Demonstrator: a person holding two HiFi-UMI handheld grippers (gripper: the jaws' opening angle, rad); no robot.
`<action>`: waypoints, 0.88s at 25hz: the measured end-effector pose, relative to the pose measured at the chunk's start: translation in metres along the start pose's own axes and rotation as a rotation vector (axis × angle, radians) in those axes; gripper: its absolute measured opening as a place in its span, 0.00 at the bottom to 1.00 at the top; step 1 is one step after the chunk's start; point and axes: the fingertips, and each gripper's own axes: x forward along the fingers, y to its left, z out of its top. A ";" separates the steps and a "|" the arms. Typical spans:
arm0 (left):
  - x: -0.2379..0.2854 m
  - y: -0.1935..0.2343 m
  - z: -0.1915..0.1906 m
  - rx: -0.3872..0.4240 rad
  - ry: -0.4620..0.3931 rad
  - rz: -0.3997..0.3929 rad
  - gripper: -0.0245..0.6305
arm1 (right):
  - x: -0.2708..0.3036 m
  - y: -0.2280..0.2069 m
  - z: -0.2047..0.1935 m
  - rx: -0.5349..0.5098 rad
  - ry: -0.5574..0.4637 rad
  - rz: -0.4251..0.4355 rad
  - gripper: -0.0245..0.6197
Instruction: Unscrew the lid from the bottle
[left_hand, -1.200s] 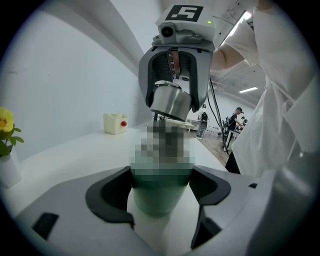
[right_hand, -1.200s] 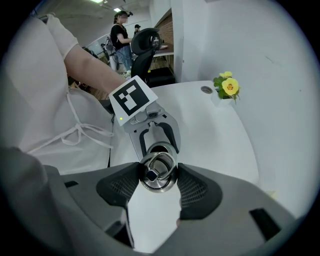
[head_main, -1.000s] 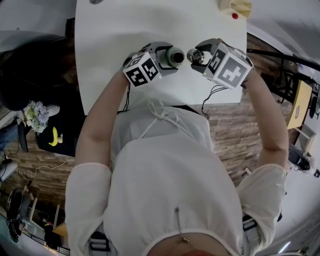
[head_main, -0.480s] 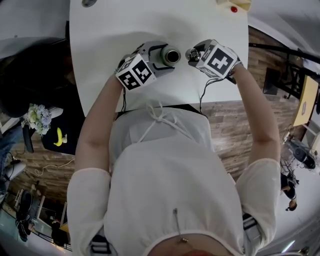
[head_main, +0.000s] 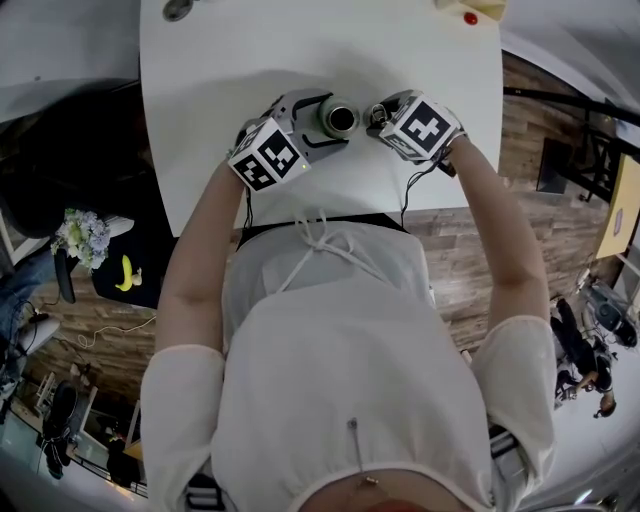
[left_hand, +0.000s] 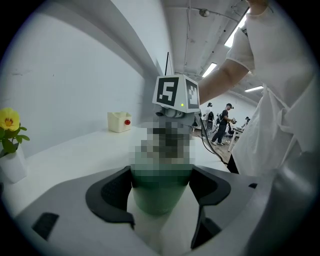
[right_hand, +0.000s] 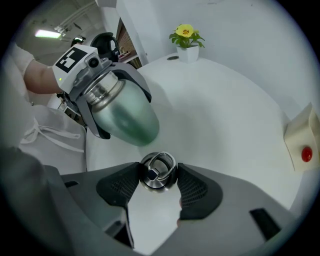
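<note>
The left gripper (left_hand: 161, 186) clamps its dark pads on the smooth, rounded body of a pale green bottle (right_hand: 126, 120) with a brushed-steel neck, holding it tilted over a plain white table (right_hand: 225, 110). Just beside it, the right gripper (right_hand: 158, 181) pinches the round steel lid (right_hand: 157, 170), topped with a wire ring, between mesh-textured pads. The lid is off the bottle, whose open mouth shows only dark inside.

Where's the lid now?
The lid is clamped in the jaws of the right gripper, off the bottle; in the head view, just right of the bottle's mouth.
</note>
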 end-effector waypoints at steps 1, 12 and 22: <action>0.000 0.000 -0.001 -0.002 0.004 0.003 0.61 | 0.000 0.000 0.001 0.013 -0.009 0.001 0.43; -0.011 -0.001 0.009 -0.091 -0.070 0.037 0.61 | -0.019 0.004 0.005 0.055 -0.148 -0.030 0.58; -0.087 -0.015 0.063 -0.018 -0.236 0.221 0.61 | -0.128 0.009 0.038 0.015 -0.529 -0.295 0.27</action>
